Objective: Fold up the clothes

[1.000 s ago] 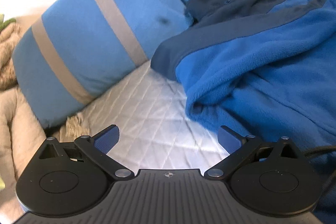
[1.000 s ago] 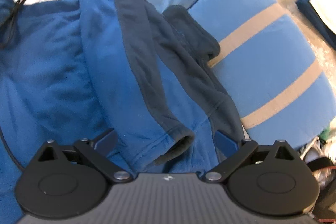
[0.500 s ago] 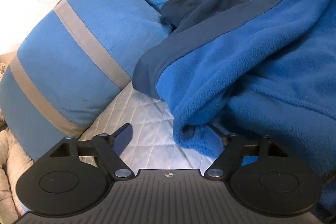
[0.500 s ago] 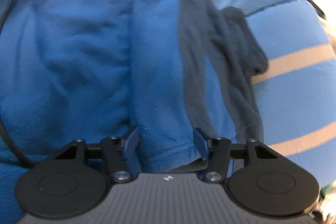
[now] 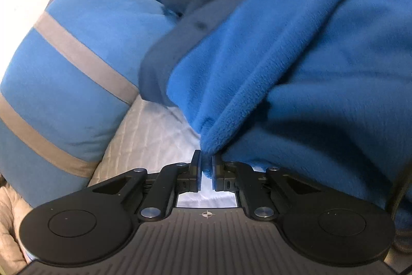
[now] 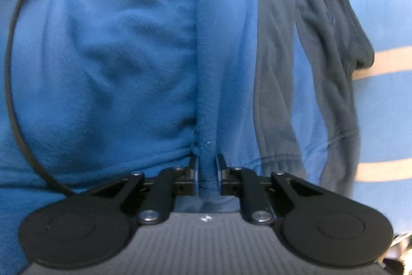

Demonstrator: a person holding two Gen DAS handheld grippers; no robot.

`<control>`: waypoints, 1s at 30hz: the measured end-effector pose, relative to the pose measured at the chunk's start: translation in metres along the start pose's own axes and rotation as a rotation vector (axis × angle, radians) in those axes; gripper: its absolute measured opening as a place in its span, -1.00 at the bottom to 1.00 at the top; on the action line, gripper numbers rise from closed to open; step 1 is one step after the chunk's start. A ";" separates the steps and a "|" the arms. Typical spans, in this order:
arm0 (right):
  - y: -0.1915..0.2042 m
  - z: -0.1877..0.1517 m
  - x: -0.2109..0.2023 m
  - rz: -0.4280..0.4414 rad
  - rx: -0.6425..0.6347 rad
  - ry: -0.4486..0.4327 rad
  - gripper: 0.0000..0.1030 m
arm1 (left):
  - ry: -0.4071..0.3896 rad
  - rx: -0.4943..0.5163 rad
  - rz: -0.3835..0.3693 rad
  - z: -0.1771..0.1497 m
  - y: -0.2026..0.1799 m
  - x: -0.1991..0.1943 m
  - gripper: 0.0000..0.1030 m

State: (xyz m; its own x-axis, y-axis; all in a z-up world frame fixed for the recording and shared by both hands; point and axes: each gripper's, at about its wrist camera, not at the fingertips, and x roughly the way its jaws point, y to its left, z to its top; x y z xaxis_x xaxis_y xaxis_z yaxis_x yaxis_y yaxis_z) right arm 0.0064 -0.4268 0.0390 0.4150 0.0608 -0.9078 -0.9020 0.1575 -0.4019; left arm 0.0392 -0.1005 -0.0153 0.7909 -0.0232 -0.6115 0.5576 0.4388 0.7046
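Note:
A bright blue fleece garment (image 5: 296,56) with a dark navy trim (image 5: 180,25) lies crumpled on a white quilted bed (image 5: 152,138). My left gripper (image 5: 206,166) is shut on a pinched corner of the garment's lower edge, just above the sheet. In the right wrist view the same fleece garment (image 6: 103,56) fills the frame, its navy trim (image 6: 273,68) running down the right. My right gripper (image 6: 208,166) points steeply down, its jaws closing, and the pads press a raised vertical ridge of blue fleece between them.
Two blue pillows with grey stripes (image 5: 77,63) lean at the head of the bed; they show as striped pillows (image 6: 381,107) at the right. A black cable (image 6: 15,99) curves over the fleece on the left. A beige blanket (image 5: 10,223) lies at the lower left.
Both grippers sank onto the garment and went from wide open to closed. The left now pinches the fleece's corner, the right a ridge of fleece.

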 end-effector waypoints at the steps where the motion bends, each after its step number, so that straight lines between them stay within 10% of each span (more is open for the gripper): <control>1: -0.001 -0.001 -0.001 0.015 0.021 -0.001 -0.74 | 0.008 0.012 0.017 0.002 -0.003 0.000 -0.80; 4: -0.007 -0.004 -0.009 0.042 0.083 -0.024 -0.67 | 0.030 0.042 0.054 0.011 -0.005 -0.002 -0.44; 7: -0.014 -0.010 -0.024 0.026 0.176 -0.064 0.15 | 0.046 0.006 0.118 0.019 0.009 -0.013 0.46; 10: -0.027 -0.022 -0.046 -0.023 0.273 -0.143 0.95 | 0.022 -0.124 0.078 0.022 0.036 -0.034 0.67; 20: -0.070 -0.091 -0.108 -0.174 0.745 -0.262 1.00 | -0.043 -0.653 -0.099 0.050 0.104 -0.101 0.94; 30: -0.094 -0.206 -0.155 -0.367 1.144 -0.326 1.00 | -0.089 -0.726 -0.172 0.126 0.092 -0.148 1.00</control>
State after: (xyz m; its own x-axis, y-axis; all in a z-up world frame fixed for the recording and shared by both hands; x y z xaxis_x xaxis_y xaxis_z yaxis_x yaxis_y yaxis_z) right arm 0.0027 -0.6537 0.1932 0.7780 0.0476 -0.6264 -0.1732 0.9747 -0.1411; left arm 0.0047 -0.1696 0.1853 0.7422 -0.2035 -0.6385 0.3928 0.9041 0.1685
